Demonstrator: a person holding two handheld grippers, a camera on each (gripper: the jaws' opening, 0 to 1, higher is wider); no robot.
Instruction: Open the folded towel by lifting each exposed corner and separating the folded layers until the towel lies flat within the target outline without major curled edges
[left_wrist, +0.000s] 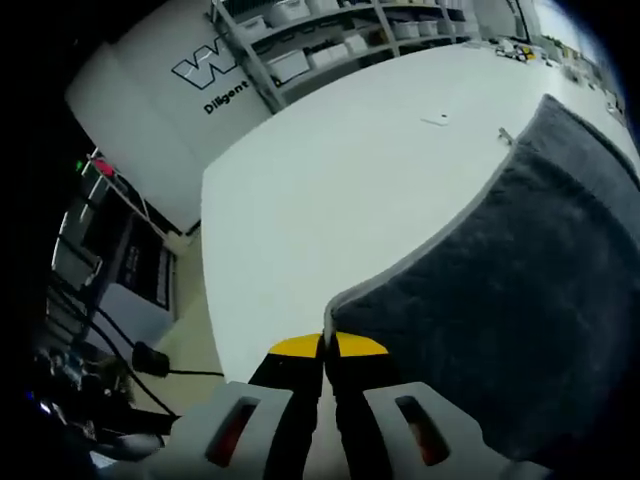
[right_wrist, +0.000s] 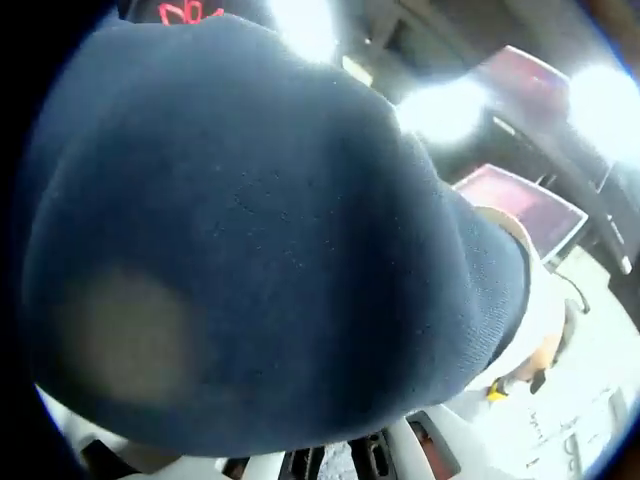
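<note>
Left tongs (left_wrist: 325, 345) pinch my grey towel's (left_wrist: 520, 290) near corner on the white table (left_wrist: 330, 190); right tongs' state I cannot tell, a sleeve (right_wrist: 250, 240) blocks them. Unfolding seems partly done.

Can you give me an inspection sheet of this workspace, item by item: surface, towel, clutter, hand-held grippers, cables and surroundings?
Surface: white table, mostly bare.
Job's things: dark grey towel spread over the table's right side, its pale hem at the near corner.
Clutter: a small flat piece on the table; small items along the far edge, too small to identify.
Grippers: left hand-held gripper shut, yellow tips pinching the towel's corner hem; right hand-held gripper barely visible below a dark blue sleeve, state unclear.
Cables: black cable and plug on the floor beside the table.
Surroundings: shelving with bins, white lettered panel, lit screens.
</note>
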